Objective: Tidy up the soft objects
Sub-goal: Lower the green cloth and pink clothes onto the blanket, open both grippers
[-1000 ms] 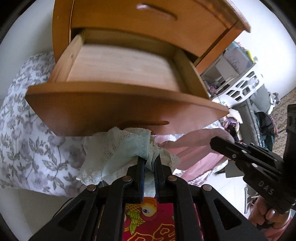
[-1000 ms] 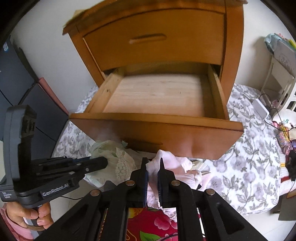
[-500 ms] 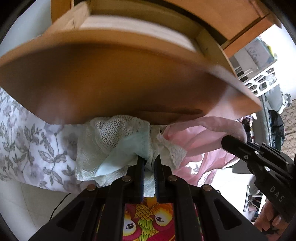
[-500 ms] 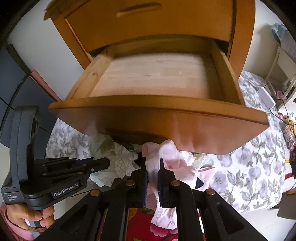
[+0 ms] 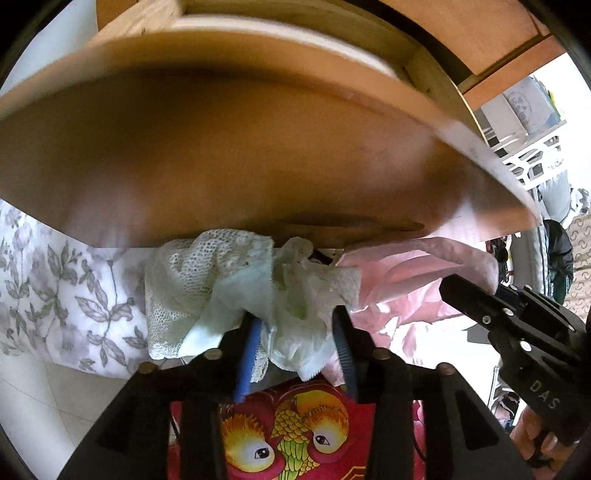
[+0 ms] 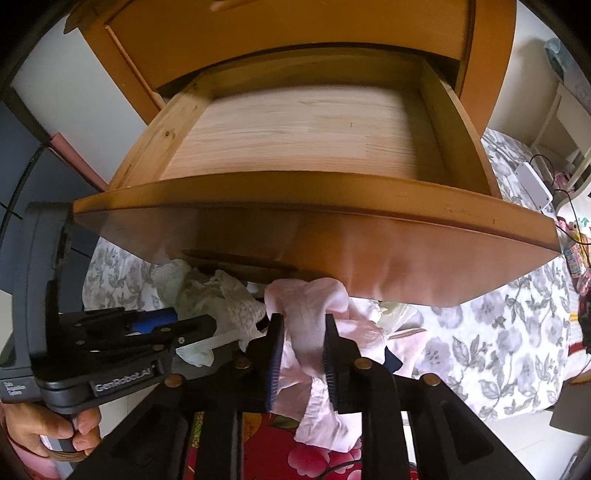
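A pale green lace garment [image 5: 229, 291] hangs between the spread fingers of my left gripper [image 5: 295, 321], just below the front panel of an open wooden drawer [image 5: 258, 147]. A pink garment [image 6: 310, 314] lies between the parted fingers of my right gripper [image 6: 301, 325], under the same drawer front [image 6: 369, 240]. Both grippers' jaws stand apart, with the cloth draped loosely between them. The drawer's bare inside [image 6: 295, 136] shows in the right wrist view. The green garment [image 6: 229, 306] and my left gripper [image 6: 173, 328] also show there; the pink garment [image 5: 417, 273] and my right gripper [image 5: 480, 299] show in the left wrist view.
The drawer belongs to a wooden nightstand with a shut upper drawer [image 6: 295, 22]. A floral bedsheet [image 6: 498, 332] lies below and on both sides. A red patterned cloth [image 5: 288, 435] sits under the grippers. White furniture [image 5: 524, 122] stands at the right.
Both grippers have opened; their jaws were pinched shut on the garments before. Both have moved closer in under the drawer front.
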A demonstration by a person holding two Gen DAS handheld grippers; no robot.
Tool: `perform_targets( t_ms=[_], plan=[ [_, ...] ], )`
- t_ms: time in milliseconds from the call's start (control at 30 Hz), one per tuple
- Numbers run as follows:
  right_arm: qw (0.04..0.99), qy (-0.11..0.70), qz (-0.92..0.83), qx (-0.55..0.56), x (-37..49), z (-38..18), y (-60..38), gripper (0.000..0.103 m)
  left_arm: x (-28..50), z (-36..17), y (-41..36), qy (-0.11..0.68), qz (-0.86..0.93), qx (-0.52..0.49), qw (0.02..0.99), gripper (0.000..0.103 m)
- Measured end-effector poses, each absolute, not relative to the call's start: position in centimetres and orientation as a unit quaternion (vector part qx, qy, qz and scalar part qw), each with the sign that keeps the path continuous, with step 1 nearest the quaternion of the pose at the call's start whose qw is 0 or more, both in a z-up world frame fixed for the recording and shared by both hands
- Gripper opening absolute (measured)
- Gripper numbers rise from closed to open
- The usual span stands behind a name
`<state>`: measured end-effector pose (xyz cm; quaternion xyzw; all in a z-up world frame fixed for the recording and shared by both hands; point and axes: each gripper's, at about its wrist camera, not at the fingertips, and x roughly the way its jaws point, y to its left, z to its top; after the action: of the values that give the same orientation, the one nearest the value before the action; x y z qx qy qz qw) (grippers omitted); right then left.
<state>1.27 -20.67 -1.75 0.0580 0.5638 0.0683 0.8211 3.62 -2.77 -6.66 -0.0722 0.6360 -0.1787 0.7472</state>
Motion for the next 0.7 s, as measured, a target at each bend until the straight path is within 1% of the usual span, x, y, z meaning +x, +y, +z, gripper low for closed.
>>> perform_targets(
  t_ms=[33, 100, 133, 300, 400, 433, 467, 567, 633, 700],
  plan=[
    [0.822, 0.563, 0.067, 0.057, 1.2, -1.6, -20.7, 0.028, 3.6, -6.5, -2.7, 0.635, -0.179, -0.071, 0.748, 0.048],
    [0.824, 0.560, 0.066, 0.055, 1.0, -1.3, -20.7, 0.033, 3.6, -5.8, -2.6, 0.630, -0.179, -0.071, 0.752, 0.056],
    [0.826, 0.558, 0.065, 0.054, 0.9, -1.1, -20.7, 0.036, 3.5, -5.3, -2.5, 0.626, -0.179, -0.071, 0.755, 0.057],
    [0.837, 0.542, 0.060, 0.050, 0.0, 0.5, -21.0, 0.044, 3.0, -2.9, -2.0, 0.609, -0.178, -0.076, 0.770, 0.063],
    [0.844, 0.532, 0.057, 0.047, -0.5, 1.6, -20.9, 0.053, 2.6, -1.4, -1.7, 0.596, -0.181, -0.080, 0.779, 0.063],
    [0.846, 0.528, 0.057, 0.046, -0.7, 2.0, -20.8, 0.055, 2.5, -0.8, -1.6, 0.592, -0.181, -0.080, 0.782, 0.064],
    [0.848, 0.525, 0.057, 0.044, -0.8, 2.4, -20.7, 0.055, 2.3, -0.2, -1.7, 0.586, -0.181, -0.080, 0.786, 0.065],
    [0.856, 0.512, 0.056, 0.043, -1.4, 3.7, -20.7, 0.063, 1.9, 1.0, -1.2, 0.574, -0.178, -0.084, 0.795, 0.072],
    [0.860, 0.506, 0.054, 0.042, -1.6, 4.1, -20.5, 0.070, 1.7, 1.9, -0.9, 0.565, -0.175, -0.088, 0.801, 0.073],
    [0.863, 0.501, 0.050, 0.041, -2.0, 4.5, -20.6, 0.075, 1.5, 1.9, -0.2, 0.559, -0.173, -0.090, 0.806, 0.074]
  ],
)
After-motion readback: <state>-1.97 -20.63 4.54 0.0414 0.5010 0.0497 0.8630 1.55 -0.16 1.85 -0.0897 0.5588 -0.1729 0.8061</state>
